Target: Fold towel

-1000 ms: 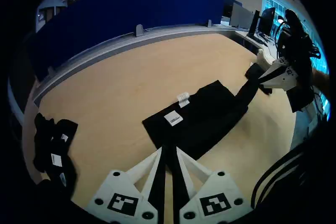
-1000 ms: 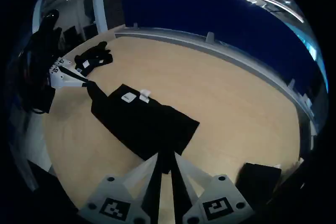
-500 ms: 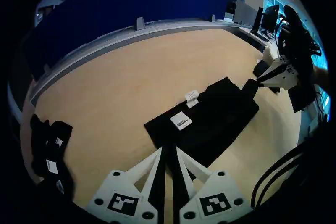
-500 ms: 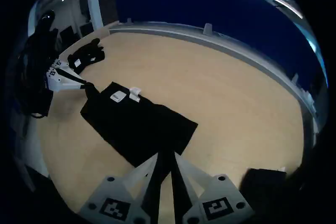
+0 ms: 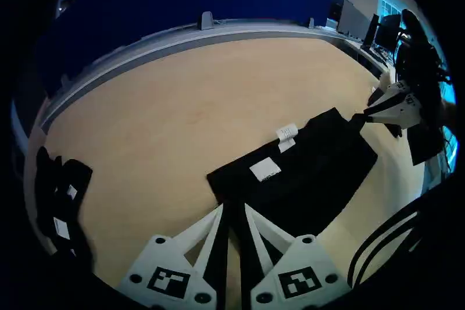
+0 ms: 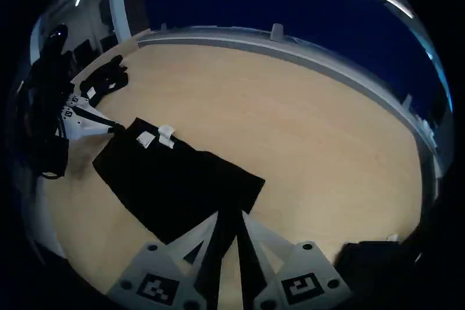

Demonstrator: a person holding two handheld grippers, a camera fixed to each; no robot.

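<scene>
Across the middle of the wooden desk (image 5: pixel 174 106), the black towel (image 5: pixel 314 176) stretches flat, likely because the left gripper (image 5: pixel 234 217) and the right gripper (image 6: pixel 229 217) each clamp an opposite end, drawing it smooth for folding, white tags (image 5: pixel 265 168) facing up.

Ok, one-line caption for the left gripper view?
Left gripper pinching one corner of a black towel spread on a wooden table, right gripper holding the far corner.

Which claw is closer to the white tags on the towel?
Left. The left claw grips the towel end beside the tags; the right claw grips the opposite end, away from them.
</scene>
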